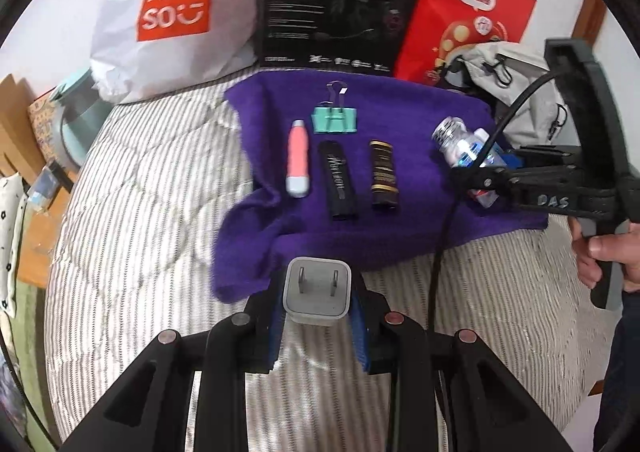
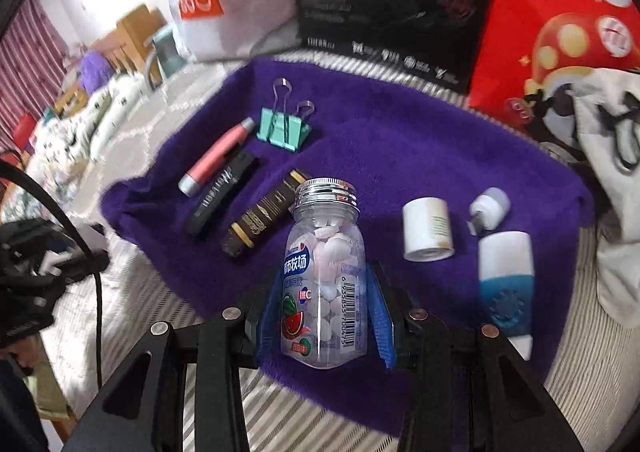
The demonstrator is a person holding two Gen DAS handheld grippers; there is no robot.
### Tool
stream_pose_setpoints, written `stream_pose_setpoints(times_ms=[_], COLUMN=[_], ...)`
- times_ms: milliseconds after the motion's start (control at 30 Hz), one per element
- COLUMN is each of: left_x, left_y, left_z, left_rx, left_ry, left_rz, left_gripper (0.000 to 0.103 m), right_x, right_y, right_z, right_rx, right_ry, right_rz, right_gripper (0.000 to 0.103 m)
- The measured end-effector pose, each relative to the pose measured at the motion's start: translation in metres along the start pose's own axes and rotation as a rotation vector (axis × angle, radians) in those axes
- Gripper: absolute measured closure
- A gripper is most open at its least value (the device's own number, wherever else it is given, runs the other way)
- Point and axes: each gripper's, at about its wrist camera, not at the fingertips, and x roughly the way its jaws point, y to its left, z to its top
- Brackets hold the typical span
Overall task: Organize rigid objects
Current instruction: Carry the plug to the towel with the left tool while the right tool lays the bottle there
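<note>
Rigid objects stood partly sorted: pink tube [image 1: 298, 159], two dark tubes and binder clip [image 1: 334, 119] lay aligned on the purple cloth [image 1: 400, 111], while left claw [image 1: 317, 326] gripped a charger [image 1: 317, 294], right claw [image 2: 320, 316] a candy bottle [image 2: 325, 276], both unplaced.

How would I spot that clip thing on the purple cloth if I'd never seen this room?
Find the purple cloth spread on the striped bedding, in front of the white shopping bag. At its far edge, behind a row of three stick-shaped items, sits the binder clip. It is the only mint-green piece there, squat and wedge-shaped with two silver wire handles, unlike the long pink tube beside it.
</note>
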Motion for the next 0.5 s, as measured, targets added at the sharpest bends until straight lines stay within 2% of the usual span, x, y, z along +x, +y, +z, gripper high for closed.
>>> stream_pose_setpoints(times_ms=[300, 500], left_x=[0.007, 0.01], left_y=[0.015, 0.018], left_z=[0.008, 0.013], left_rx=[-0.006, -0.006], left_ry=[-0.002, -0.007], left_rz=[-0.025, -0.048], left_gripper=[0.076, 0.076], right_x=[0.026, 0.028], right_y=[0.013, 0.011], right_z=[0.011, 0.016], right_rx=[-0.07, -0.088], right_ry=[0.046, 0.074], right_rz=[-0.114, -0.1], right_gripper=[0.062, 0.062])
